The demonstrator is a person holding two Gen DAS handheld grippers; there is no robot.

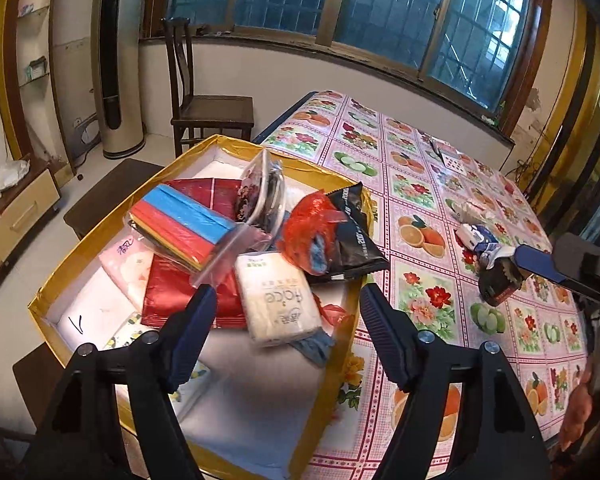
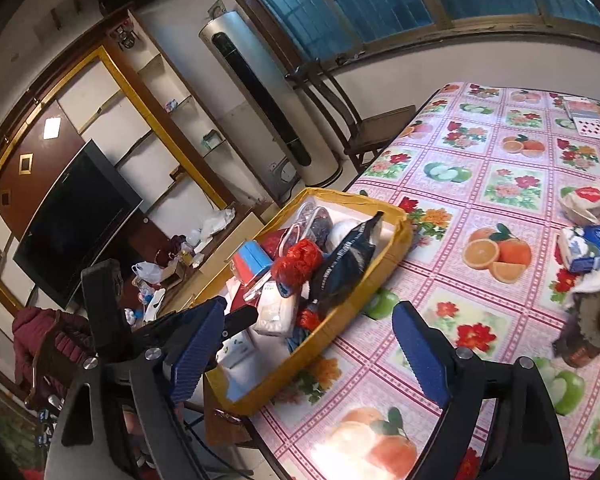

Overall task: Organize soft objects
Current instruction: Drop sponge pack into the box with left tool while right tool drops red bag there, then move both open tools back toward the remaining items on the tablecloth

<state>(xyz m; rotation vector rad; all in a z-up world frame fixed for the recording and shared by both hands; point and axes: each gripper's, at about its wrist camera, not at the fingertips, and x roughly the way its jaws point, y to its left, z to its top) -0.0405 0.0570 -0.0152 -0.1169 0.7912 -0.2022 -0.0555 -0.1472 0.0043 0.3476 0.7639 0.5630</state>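
Left gripper [image 1: 288, 300] spread, empty, over the gold-rimmed cardboard box [image 1: 324, 172] at the table's left edge, where soft packs pile up. Right gripper [image 2: 308, 332] also spread, empty; likely heading for the blue-white tissue pack [image 2: 588, 248] near the right edge.

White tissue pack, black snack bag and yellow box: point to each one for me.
white tissue pack [image 1: 278, 296], left wrist view, on its printed front.
black snack bag [image 1: 354, 232], left wrist view, on its middle.
yellow box [image 2: 400, 220], right wrist view, on its far corner rim.
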